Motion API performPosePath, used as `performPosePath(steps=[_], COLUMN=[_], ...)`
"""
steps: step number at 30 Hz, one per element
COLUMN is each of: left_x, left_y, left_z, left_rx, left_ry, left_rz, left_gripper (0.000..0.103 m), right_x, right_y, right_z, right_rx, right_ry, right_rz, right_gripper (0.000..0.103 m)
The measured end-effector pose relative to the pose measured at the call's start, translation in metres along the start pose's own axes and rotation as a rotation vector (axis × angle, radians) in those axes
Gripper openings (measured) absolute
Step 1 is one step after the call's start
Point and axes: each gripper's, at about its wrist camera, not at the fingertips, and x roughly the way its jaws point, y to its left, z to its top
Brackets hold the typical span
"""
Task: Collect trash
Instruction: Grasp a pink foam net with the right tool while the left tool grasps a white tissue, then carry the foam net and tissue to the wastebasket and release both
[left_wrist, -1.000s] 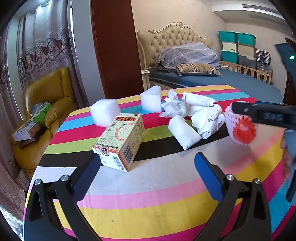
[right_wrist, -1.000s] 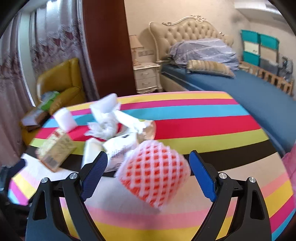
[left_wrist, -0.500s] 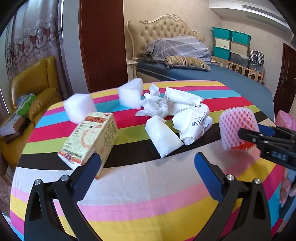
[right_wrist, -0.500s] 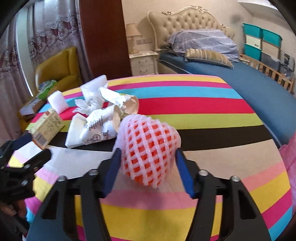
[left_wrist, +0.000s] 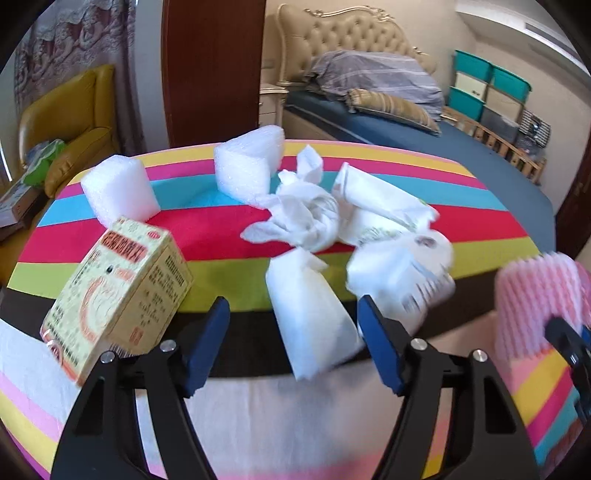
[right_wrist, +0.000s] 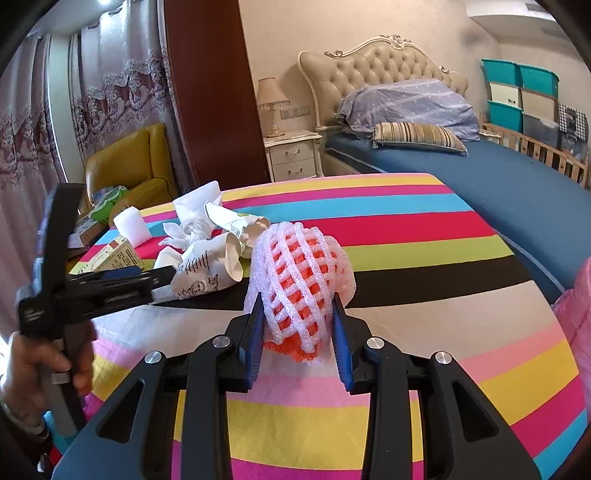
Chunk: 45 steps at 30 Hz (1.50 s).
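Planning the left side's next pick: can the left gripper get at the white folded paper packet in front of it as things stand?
Probably yes. The left gripper has just been closing, with the white folded paper packet between its blue fingers, pads apparently not yet pressing. Nothing blocks it; the yellow cardboard box sits clear to the side.

A round bench (left_wrist: 480, 206) under a rainbow-striped cloth carries two white foam blocks (left_wrist: 118, 188), a yellow medicine carton (left_wrist: 122, 295), crumpled tissue (left_wrist: 299, 218), crushed paper cups (left_wrist: 399, 266) and a foam-netted fruit (right_wrist: 299, 280).
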Motion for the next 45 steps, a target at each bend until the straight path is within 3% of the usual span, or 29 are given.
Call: performPosePath(steps=[2,4,8,9,12,22,34,45], left_x=[0.009,0.017,0.019,0.017,0.008,-0.051,-0.103,-0.124], left_y=[-0.002,-0.006,-0.01,-0.01,-0.005,-0.005,-0.038,-0.068], left_z=[0.006,0.007,0.002,0.001,-0.006,-0.043,-0.069,-0.084], left_rx=[-0.007,-0.005,0.021,0.03,0.029,0.074,0.152,0.218], left_ry=[0.012,0.044,0.067,0.065,0.052,-0.085,-0.27,-0.329], left_rz=[0.016,0.016,0.012,0.014,-0.023,-0.088,-0.122,-0.168], left_gripper=[0.069,0.058,0.054,0.043,0.037,0.036,0.036,0.037], right_x=[0.0,0.0,-0.001,-0.002,-0.004,-0.015,-0.038,-0.056], right_y=[-0.001,-0.002,-0.004,-0.004,-0.005,-0.001,-0.006,-0.012], right_z=[0.0,0.0,-0.001,-0.001,-0.002,-0.01,-0.018,-0.026], right_rx=[0.001,0.006,0.016,0.018,0.019,0.016,0.014,0.015], right_ry=[-0.001,0.0,0.001,0.001,0.0,0.0,-0.023,-0.054], right_rz=[0.003,0.005,0.008,0.007,0.006,0.024,0.02,0.0], right_gripper=[0.033,0.033,0.033,0.033,0.033,0.033,0.033,0.033])
